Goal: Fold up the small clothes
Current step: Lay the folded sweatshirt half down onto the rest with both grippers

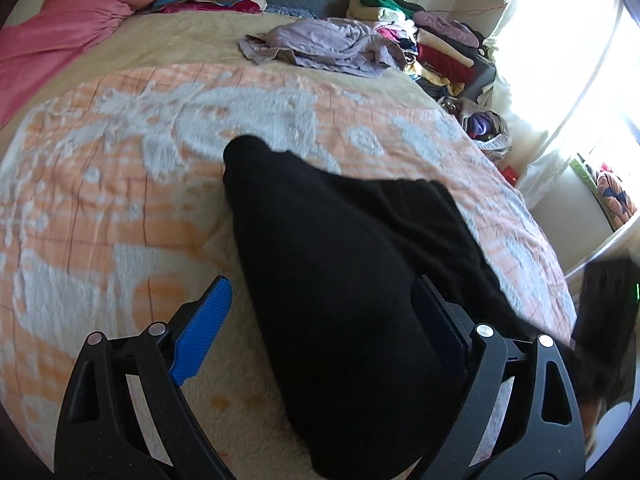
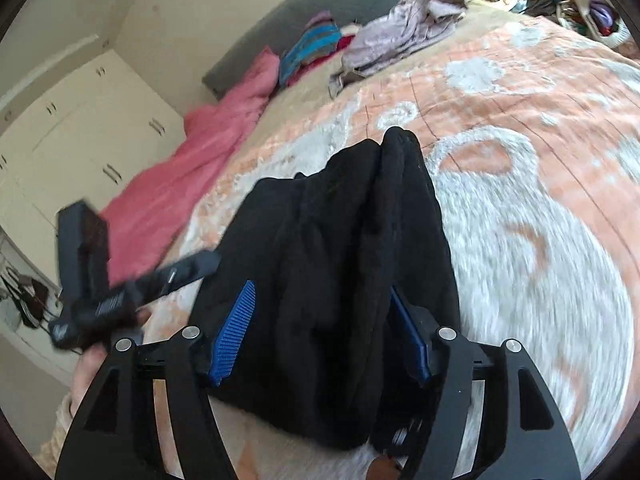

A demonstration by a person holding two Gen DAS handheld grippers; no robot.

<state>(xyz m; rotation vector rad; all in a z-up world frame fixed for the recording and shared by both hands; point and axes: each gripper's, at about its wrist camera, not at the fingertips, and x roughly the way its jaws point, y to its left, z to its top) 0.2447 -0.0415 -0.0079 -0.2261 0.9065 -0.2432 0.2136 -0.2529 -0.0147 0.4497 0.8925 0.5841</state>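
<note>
We are looking at a black garment (image 1: 340, 280) lying in the middle of both views on the peach-and-white bedspread (image 1: 160, 140), running from the lower centre of each frame up toward the middle. We are judging it soft, limp and light, a thick knit or fleece that will sag and bunch when lifted and should not slip on ribbed pads. In the right wrist view it is gathered into long lengthwise folds with a rounded end at the top; in the left wrist view it is showing as one smooth dark wedge, wider toward the right.

We are keeping the left gripper (image 1: 324, 332) spread wide, its blue pad clear of the cloth at lower left, while the other finger is lying against or over the fabric; we cannot tell which. The right gripper (image 2: 320, 332) is standing apart too, the garment lying between its pads without being pinched.

We are thinking the best hold is at the near corners or along one folded edge, catching all layers together, since a single layer would pull the bundle open.

A lilac heap of clothes (image 1: 320, 44) is waiting at upper centre.
</note>
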